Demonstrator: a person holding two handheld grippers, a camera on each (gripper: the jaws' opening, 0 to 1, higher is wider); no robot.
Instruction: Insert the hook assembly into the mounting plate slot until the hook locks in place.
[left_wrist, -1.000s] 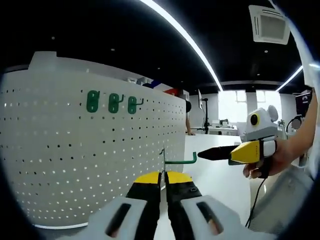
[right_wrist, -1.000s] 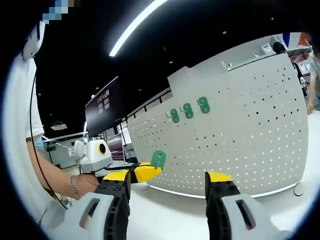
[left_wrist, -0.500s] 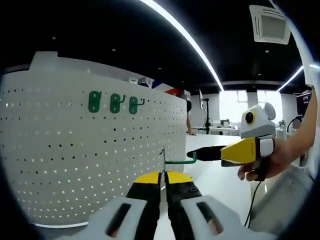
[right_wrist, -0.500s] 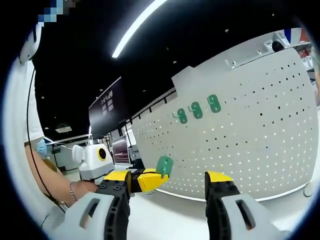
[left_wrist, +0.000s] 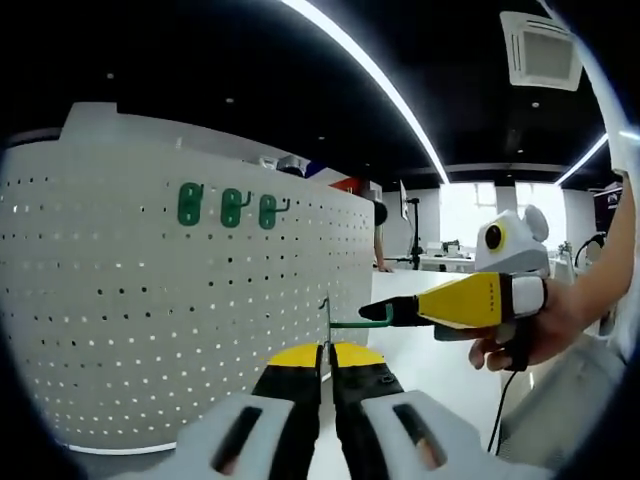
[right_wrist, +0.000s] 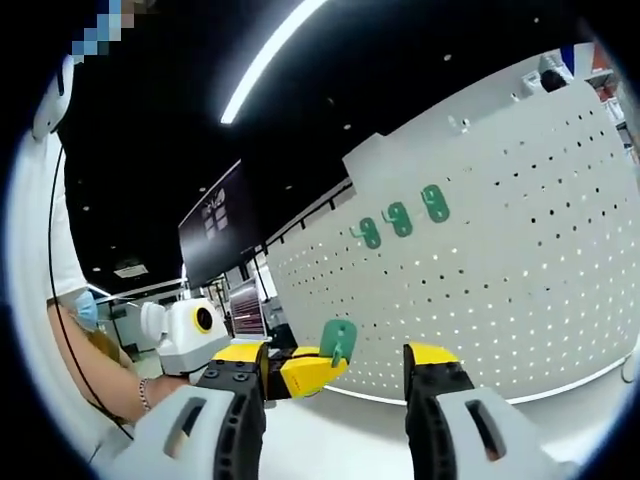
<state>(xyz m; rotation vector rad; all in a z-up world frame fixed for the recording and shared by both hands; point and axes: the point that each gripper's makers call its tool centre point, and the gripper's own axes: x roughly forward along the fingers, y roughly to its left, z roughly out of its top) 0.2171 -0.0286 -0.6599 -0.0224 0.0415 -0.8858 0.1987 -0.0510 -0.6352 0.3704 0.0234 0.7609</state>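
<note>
White pegboard (left_wrist: 180, 300) stands upright ahead, three green hooks (left_wrist: 230, 207) already mounted high. Your left claw (left_wrist: 326, 356), pressed together, pinches hook assembly (left_wrist: 350, 322) by its plate, rod sideways. Right claw (right_wrist: 335, 362), spread, straddles it (right_wrist: 338, 340): likely handover for regrip before insertion.

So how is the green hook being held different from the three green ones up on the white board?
The held green hook is off the pegboard, pinched in the left gripper whose jaws are shut on it; the three mounted hooks are fixed on the pegboard. The held one sits low and alone; the mounted ones sit in a row higher up. All are green.
</note>
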